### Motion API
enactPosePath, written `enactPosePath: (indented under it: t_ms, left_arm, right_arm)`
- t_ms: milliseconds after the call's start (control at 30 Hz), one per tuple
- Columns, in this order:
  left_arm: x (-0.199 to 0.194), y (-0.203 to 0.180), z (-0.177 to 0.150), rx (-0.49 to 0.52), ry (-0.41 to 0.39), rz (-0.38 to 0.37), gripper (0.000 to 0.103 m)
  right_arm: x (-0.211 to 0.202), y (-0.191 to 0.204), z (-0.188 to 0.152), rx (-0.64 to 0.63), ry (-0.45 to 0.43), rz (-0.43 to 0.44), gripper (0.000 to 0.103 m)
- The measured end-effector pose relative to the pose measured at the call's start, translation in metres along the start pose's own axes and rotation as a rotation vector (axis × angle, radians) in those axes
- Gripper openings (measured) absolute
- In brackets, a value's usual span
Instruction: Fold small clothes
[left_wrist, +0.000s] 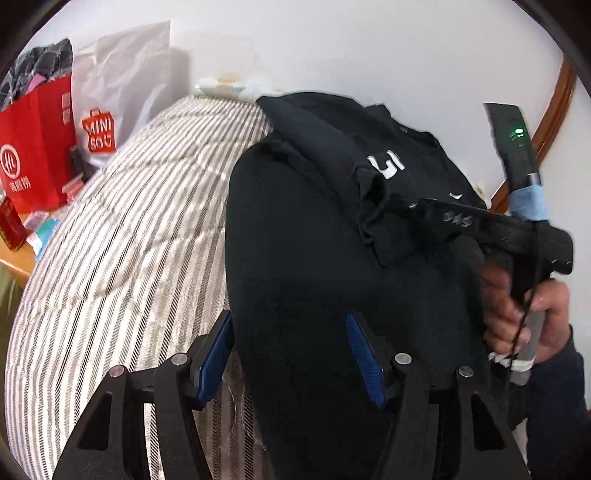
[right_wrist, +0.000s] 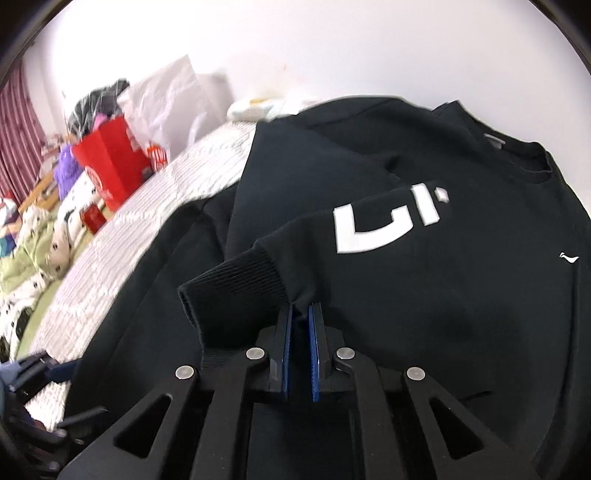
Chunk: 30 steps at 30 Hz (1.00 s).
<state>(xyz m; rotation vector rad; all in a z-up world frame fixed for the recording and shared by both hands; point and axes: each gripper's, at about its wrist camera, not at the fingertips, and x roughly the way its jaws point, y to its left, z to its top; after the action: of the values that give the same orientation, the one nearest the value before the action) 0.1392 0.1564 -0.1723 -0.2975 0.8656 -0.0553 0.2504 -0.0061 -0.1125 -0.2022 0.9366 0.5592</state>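
Note:
A black sweatshirt (right_wrist: 424, 280) with white chest lettering (right_wrist: 388, 221) lies on a striped bed cover (left_wrist: 122, 266). My right gripper (right_wrist: 300, 314) is shut on the sleeve near its ribbed cuff (right_wrist: 236, 280) and holds it over the chest. In the left wrist view the sweatshirt (left_wrist: 314, 277) fills the middle, and the right gripper (left_wrist: 402, 205) reaches in from the right with the sleeve. My left gripper (left_wrist: 291, 332) has its blue pads (left_wrist: 364, 362) wide apart over the lower part of the sweatshirt; the fabric hides its fingertips.
A red paper bag (left_wrist: 37, 147) and a white Miniso bag (left_wrist: 110, 99) stand at the far left by the wall. A wooden bedside surface (left_wrist: 18, 258) holds small items. A green patterned quilt (right_wrist: 33, 251) lies left of the bed.

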Motion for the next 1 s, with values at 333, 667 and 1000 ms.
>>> enactPosePath:
  t_ms: [333, 667, 1000]
  left_arm:
    - [0.003, -0.004, -0.001, 0.016, 0.002, 0.023, 0.058]
    - [0.000, -0.009, -0.006, 0.022, 0.006, 0.050, 0.058]
    - [-0.015, -0.010, -0.027, 0.035, 0.012, 0.071, 0.058]
  right_arm:
    - [-0.095, -0.102, 0.008, 0.118, -0.251, -0.205, 0.006]
    - [-0.105, -0.230, -0.038, 0.358, -0.197, -0.387, 0.003]
    - [-0.138, -0.226, -0.122, 0.333, -0.110, -0.428, 0.054]
